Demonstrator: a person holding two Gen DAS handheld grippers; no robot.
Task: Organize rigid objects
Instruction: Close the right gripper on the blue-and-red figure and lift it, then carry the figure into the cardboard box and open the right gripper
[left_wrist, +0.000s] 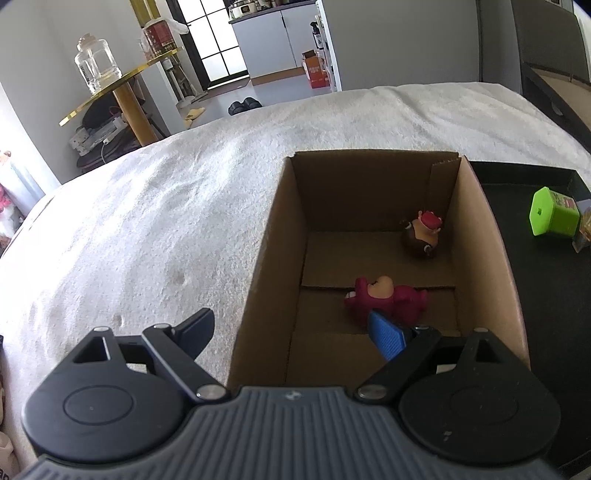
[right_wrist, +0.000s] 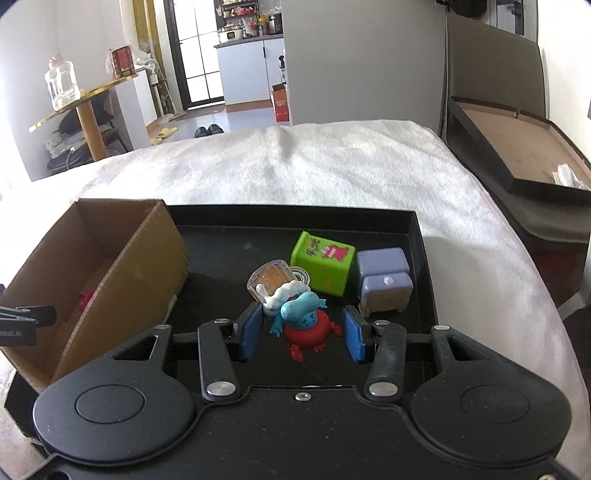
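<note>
The right tongs (right_wrist: 301, 334) stand partly open over the black tray (right_wrist: 417, 236), and the blue-and-red figurine (right_wrist: 303, 321) sits between the two blue pads (right_wrist: 251, 330) and just ahead of them, with a clear gap on either side, so nothing is gripped. That is the relation the next move appears to turn on: the figurine lies straight in front of these tongs, its round red base flat on the tray and its blue body rising toward the toy beer mug (right_wrist: 273, 286), which leans against it from behind. A closing grip would likely need to catch the figurine alone and not the mug. The right hand is plainly the nearer one; the left tongs (left_wrist: 291, 328) hang wide open and empty astride the near left wall of the cardboard box (left_wrist: 266, 236), one finger inside it, one outside. The box stands just left of the tray on a bed covered in a white blanket (left_wrist: 147, 221). Counted: four toys on the tray, namely the figurine, the mug, a green cube (right_wrist: 323, 264) and a small lilac cabinet (right_wrist: 384, 280); two in the box, a pink bear (left_wrist: 388, 299) lying on its side and a brown figure (left_wrist: 423, 236) in the far corner.
</note>
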